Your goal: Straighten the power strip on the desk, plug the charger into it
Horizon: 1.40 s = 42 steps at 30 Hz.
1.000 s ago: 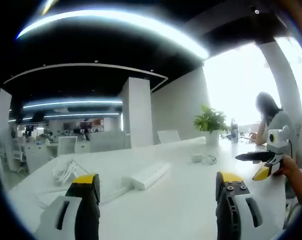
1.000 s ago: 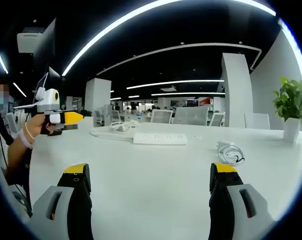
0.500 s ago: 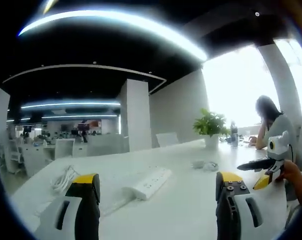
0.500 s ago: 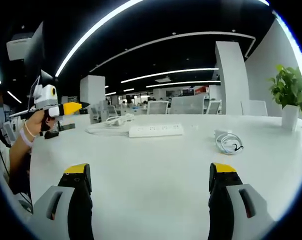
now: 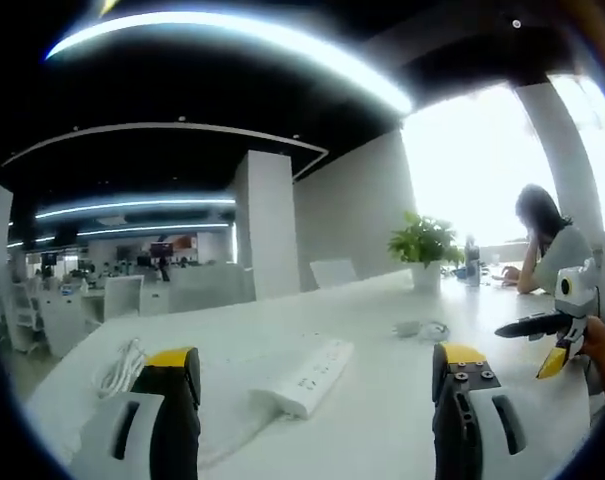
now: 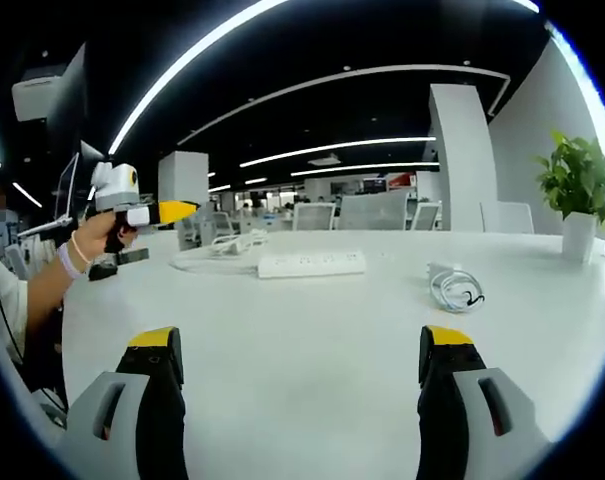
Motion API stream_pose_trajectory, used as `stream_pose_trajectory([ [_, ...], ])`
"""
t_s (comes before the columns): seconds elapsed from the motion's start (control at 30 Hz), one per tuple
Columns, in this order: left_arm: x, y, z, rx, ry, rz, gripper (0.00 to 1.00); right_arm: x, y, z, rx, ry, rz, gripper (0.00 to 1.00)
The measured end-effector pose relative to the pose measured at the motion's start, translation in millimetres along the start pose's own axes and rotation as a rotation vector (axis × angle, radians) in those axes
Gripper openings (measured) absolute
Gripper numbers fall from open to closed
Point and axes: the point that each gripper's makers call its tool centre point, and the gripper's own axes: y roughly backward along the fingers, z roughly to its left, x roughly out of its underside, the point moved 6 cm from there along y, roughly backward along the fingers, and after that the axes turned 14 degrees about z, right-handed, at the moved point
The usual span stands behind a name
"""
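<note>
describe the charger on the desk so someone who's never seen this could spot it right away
Start at the potted plant at the far edge of the long white desk. Nearer than the plant lies the charger, a small white block with its thin cable coiled beside it. The power strip, apart from it, is long and flat, with sockets in a row.

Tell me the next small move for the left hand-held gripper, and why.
Probably ease the left hand-held gripper forward to the power strip. Its jaws stand open and hold nothing, and the strip lies slanted between them, untouched. The charger sits apart with its coiled cable, so straightening likely comes first.
</note>
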Motion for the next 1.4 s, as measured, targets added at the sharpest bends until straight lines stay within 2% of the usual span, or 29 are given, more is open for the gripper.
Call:
stream_pose_trajectory([
  [0.23,-16.4,-18.4,13.2,0.003,-0.01,0.02,0.99,0.2,-1.0,3.3,-0.007,0.0,0.003,0.98],
  [0.63,-32.8,-61.3,30.7,-0.005,-0.081,0.139,0.99,-4.1,0.4,6.7,-0.015,0.01,0.0,0.97],
  [0.73,-37.9,-76.1,35.0,-0.005,-0.103,0.19,0.99,-4.3,0.4,7.1,-0.016,0.014,0.003,0.97],
  [0.87,-36.4,-90.7,34.4,0.031,-0.177,0.308,0.99,-4.0,1.2,8.2,-0.017,0.016,0.006,0.97],
  [1.03,-35.0,-107.7,36.4,0.031,-0.232,0.429,0.99,-3.9,2.0,8.8,-0.016,0.019,0.012,0.97],
  [1.2,-34.3,-120.3,34.4,0.03,-0.289,0.525,0.99,-4.1,1.5,10.1,-0.02,0.023,0.013,0.97],
  [1.4,-29.9,-135.2,32.8,0.035,-0.32,0.609,0.99,-3.9,2.6,10.1,-0.023,0.024,0.015,0.97],
])
